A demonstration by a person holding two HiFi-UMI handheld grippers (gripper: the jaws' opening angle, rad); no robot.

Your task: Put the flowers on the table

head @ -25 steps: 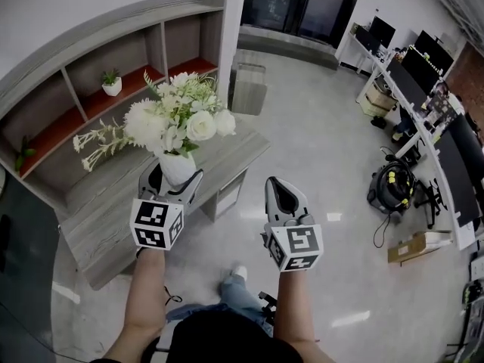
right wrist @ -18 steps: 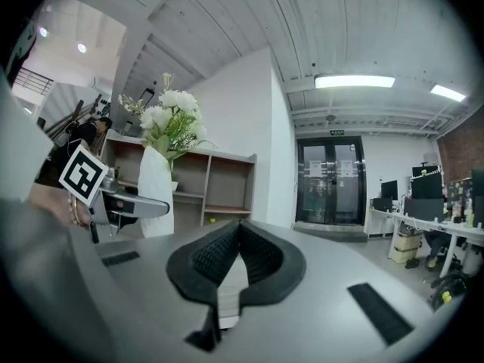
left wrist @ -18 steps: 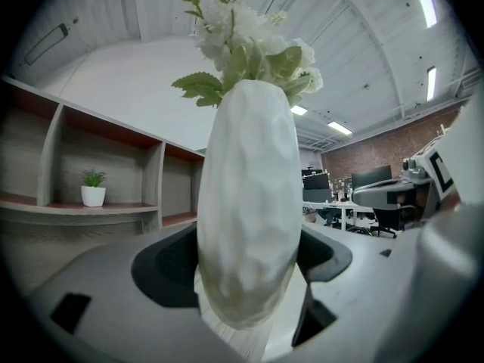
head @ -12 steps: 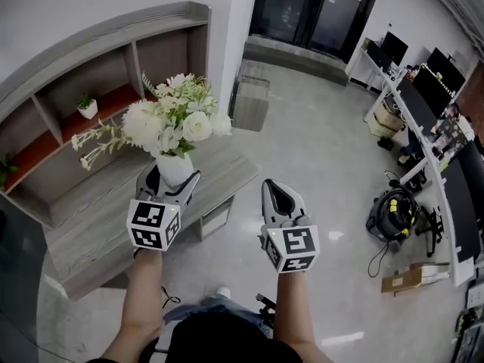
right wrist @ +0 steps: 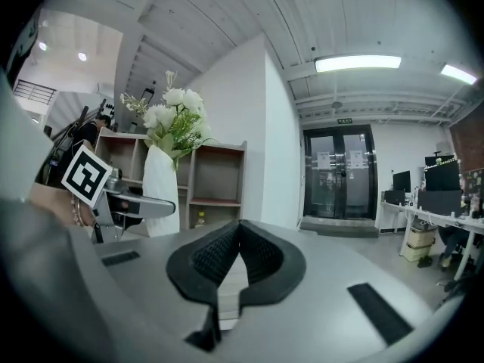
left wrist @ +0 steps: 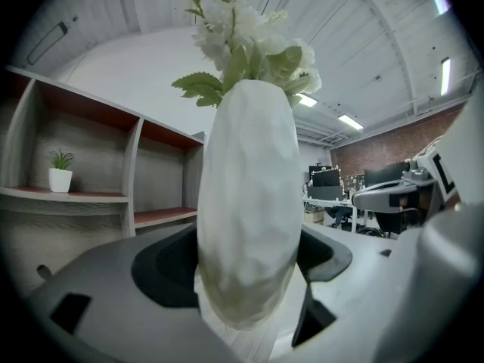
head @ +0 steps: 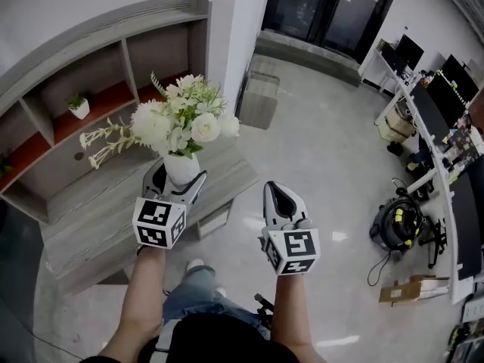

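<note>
- Flowers (head: 181, 119), white blooms with green leaves, stand in a white vase (head: 181, 169), which we see upright over the near end of the grey counter (head: 91, 203).
- Our left claw (head: 177, 178) grips the vase low on its body. Its jaws stand wide apart, with dark pads (left wrist: 162, 267) pressed against either side of the vase.
- In the left gripper view the vase fills the gap between the jaws, and the blooms rise above its mouth.
- Whether the base of the vase touches the counter, we cannot tell.
- Our right claw (head: 278, 191) hangs beside the left one, apart from the vase and over the pale floor (head: 318, 150). Its jaws are closed together at the tips, with nothing between them.
- Behind the counter we see a curved shelf unit (head: 113, 36) against the wall, with a small potted plant (head: 78, 106) in one compartment.
- Far to the right, desks with monitors (head: 446, 112) line the room.
</note>
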